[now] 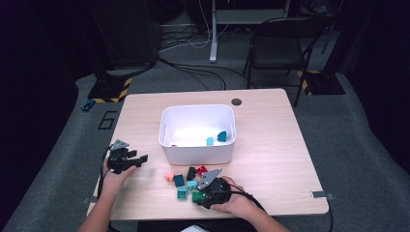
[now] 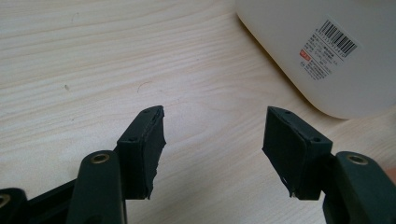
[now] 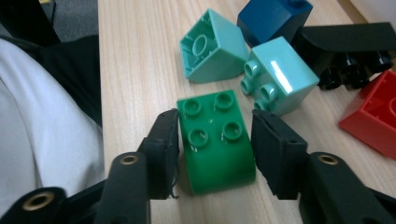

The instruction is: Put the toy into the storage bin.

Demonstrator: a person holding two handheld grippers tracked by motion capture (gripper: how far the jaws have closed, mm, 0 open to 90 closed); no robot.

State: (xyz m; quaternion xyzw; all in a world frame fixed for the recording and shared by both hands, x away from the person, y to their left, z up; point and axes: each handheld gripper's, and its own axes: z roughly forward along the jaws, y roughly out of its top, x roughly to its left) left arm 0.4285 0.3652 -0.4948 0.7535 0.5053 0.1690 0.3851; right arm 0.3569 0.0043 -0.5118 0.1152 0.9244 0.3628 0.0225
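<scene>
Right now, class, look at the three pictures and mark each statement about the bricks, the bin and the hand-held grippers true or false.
1. A green brick sits between the jaws of the right hand-held gripper. True.
2. The left hand-held gripper holds a red brick. False: its jaws stand open over bare table.
3. The white bin has two blue bricks inside. True.
4. The green brick lies inside the bin. False: it lies on the table in front of it.
5. The pink brick is stacked on the black brick. False: both lie apart on the table.
</scene>
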